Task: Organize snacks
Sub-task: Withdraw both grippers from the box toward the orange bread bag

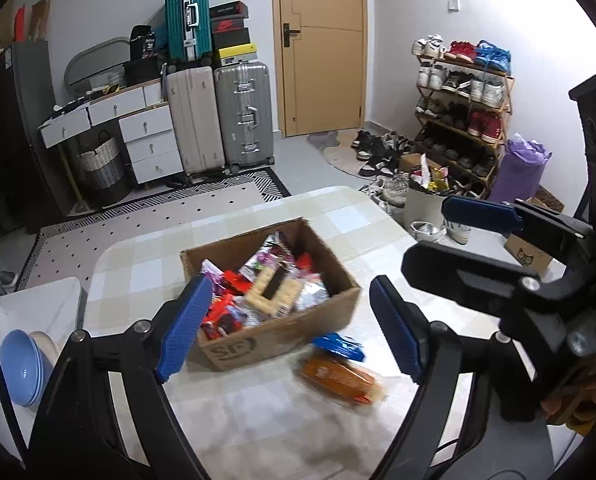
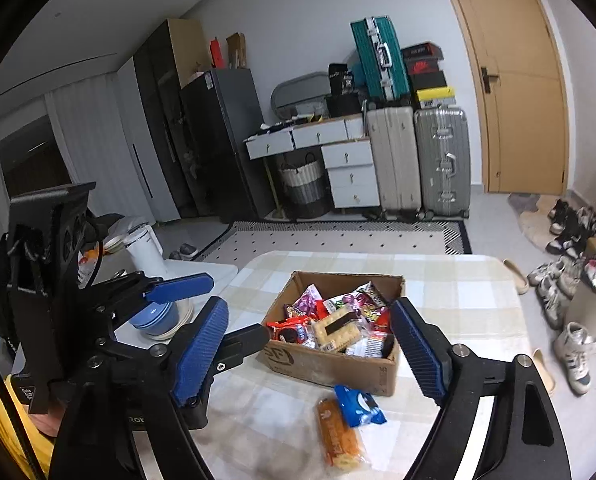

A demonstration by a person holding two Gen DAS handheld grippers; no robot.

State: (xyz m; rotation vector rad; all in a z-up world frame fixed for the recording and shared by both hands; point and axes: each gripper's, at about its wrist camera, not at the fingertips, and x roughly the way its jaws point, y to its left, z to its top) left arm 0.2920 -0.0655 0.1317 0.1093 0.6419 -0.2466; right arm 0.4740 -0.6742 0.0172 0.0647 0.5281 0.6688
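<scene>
A table [image 2: 437, 276] with a checked cloth and rounded corners carries an open cardboard box [image 2: 333, 364] near its middle, heaped with crinkly snack packets. Just beside the box's near wall, toward the near edge, lie a long orange packet [image 2: 339, 436] and a smaller glossy blue packet [image 2: 357, 406], touching. The left gripper [image 1: 290, 324] and the right gripper [image 2: 317, 356] both gape wide, ribbed blue pads holding nothing.

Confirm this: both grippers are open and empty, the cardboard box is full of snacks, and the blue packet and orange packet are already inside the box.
Not quite. The blue packet and orange packet lie on the table, outside the cardboard box, as the right wrist view shows. The left gripper and right gripper are indeed open and empty, the box full.
</scene>
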